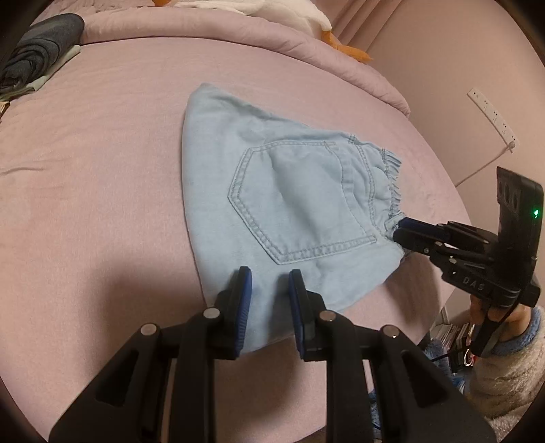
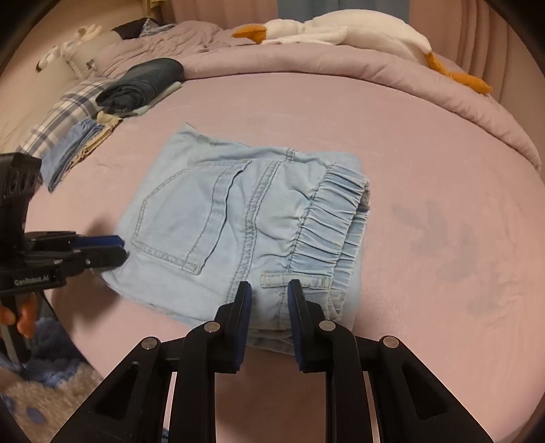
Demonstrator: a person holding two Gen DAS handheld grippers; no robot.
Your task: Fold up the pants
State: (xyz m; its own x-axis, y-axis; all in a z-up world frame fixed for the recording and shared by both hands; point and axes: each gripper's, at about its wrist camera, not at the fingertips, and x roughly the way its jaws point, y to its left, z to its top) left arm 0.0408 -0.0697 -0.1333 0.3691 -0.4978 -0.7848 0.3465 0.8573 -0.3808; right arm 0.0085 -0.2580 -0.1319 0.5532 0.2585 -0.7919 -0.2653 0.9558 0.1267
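Since the pants (image 2: 238,231) already lie as a compact folded bundle on the bed (image 2: 425,163), we judge little remains; both the left gripper (image 1: 265,283) and the right gripper (image 2: 265,293) stand apart, holding nothing.

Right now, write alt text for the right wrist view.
Folded light blue pants lie on a pink bed, back pocket and elastic waistband up. The open right gripper hovers at the waistband's near edge; the left gripper meets the opposite edge. Dark folded clothes and a plush goose sit behind.

pants (image 2: 218,218): light blue denim
bed sheet (image 2: 425,153): pink
plush goose (image 2: 340,30): white, orange beak
pillow (image 2: 64,112): blue-white plaid
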